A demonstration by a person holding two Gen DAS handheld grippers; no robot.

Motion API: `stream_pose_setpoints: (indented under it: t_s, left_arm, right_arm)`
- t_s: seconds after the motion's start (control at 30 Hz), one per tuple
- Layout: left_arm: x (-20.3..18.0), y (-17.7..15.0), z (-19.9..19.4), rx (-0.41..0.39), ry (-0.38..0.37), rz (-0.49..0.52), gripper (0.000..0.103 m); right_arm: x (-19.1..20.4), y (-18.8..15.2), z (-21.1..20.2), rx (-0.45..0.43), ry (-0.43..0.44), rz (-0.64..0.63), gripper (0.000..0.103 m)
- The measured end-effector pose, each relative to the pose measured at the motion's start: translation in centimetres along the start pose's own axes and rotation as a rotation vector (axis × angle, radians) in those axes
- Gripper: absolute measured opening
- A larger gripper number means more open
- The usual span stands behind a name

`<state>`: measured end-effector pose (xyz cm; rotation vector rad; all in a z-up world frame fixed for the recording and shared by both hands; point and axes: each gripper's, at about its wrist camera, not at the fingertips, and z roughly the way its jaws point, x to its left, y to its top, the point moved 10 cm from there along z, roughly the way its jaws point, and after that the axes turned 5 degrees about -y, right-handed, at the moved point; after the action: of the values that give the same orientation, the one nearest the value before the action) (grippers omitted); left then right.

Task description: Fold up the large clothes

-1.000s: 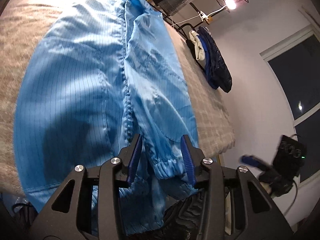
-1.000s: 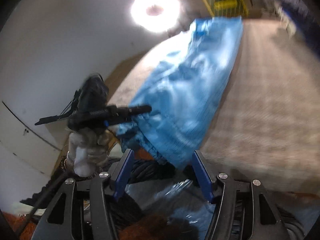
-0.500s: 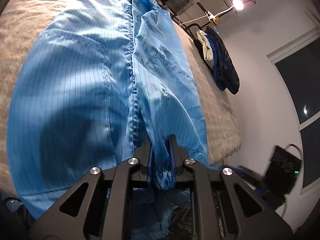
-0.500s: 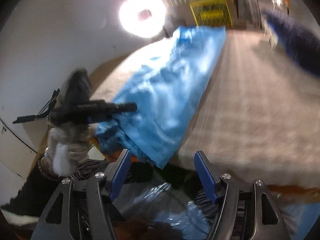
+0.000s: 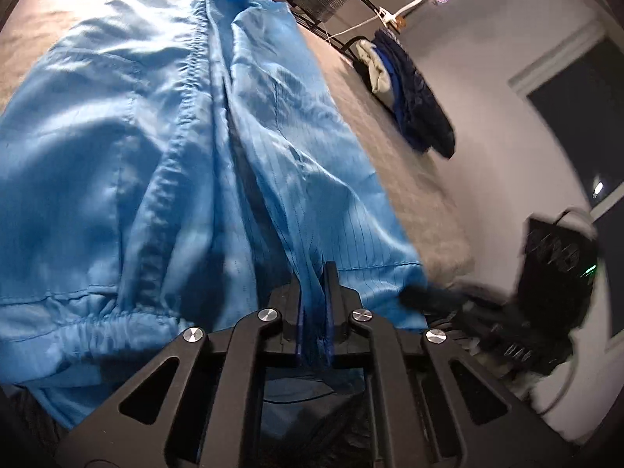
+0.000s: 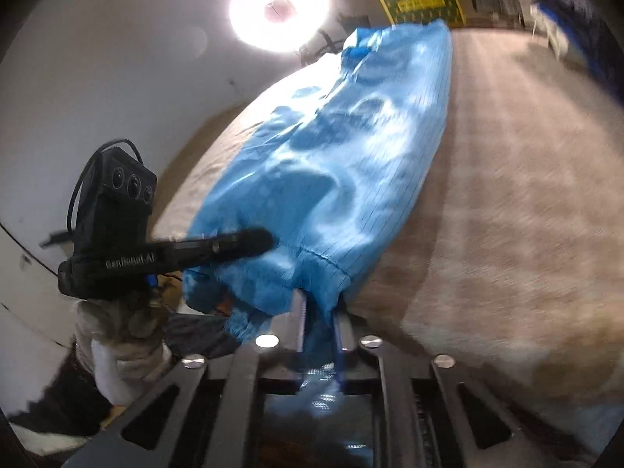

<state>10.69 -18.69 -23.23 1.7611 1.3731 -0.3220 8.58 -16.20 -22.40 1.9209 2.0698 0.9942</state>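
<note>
Clamped on blue garment (image 5: pixel 202 148) hem: left gripper (image 5: pixel 314 273), right gripper (image 6: pixel 320 308) (just snapped closed); cloth stretching toward twelve o'clock.

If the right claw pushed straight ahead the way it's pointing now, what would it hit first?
The light blue striped garment. The right claw is already shut on its near hem, so it would bunch that fabric up against the beige textured bed cover beneath, though depth is hard to judge.

Our two black handheld grippers

We see the left gripper (image 5: pixel 314 296) with black angular linkages, silver screws and blue pads; the right gripper (image 6: pixel 320 318) matches; a white glove (image 6: pixel 117 335) covers our left hand.
</note>
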Motion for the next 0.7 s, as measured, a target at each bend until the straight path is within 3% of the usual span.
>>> stream_pose_setpoints:
  t_s: [0.07,0.13,0.17,0.23,0.27,0.37,0.4,0.53,0.7]
  left_arm:
    - [0.0,-0.4,0.4,0.009,0.01,0.009,0.006]
    - [-0.1,-0.4,-0.5,-0.004,0.028,0.045,0.006]
    - [-0.4,-0.4,-1.2,-0.017,0.036,0.061,0.011]
    - [-0.6,-0.5,-3.4,-0.04,0.041,0.089,0.038]
    - [-0.6,-0.5,-5.2,-0.07,0.044,0.108,0.042]
    - [0.8,-0.5,-10.2,-0.147,0.079,0.117,0.055]
    - [1.6,-0.5,-11.4,-0.167,0.088,0.105,0.059]
    - [8.2,-0.9,-14.9,-0.21,0.195,-0.005,0.06]
    - [12.9,-2.3,-14.0,-0.157,0.148,-0.146,0.06]
  right_arm:
    - [-0.9,0.0,0.3,0.01,-0.068,-0.02,0.0]
    - [-1.1,-0.4,1.1,0.04,-0.052,-0.002,0.0]
    - [-1.0,-0.6,1.3,0.044,-0.049,-0.004,0.0]
    - [-0.7,-0.9,1.1,0.042,-0.014,-0.011,0.003]
    - [-0.7,-0.9,0.7,0.037,0.0,-0.004,0.008]
    - [-1.2,-1.1,-0.9,0.006,0.025,0.016,0.04]
    - [-1.3,-1.1,-1.1,0.003,0.028,0.024,0.042]
    - [-2.0,-1.7,-0.7,0.05,0.094,0.115,0.055]
    - [-1.4,-1.6,1.3,0.119,0.165,0.178,0.056]
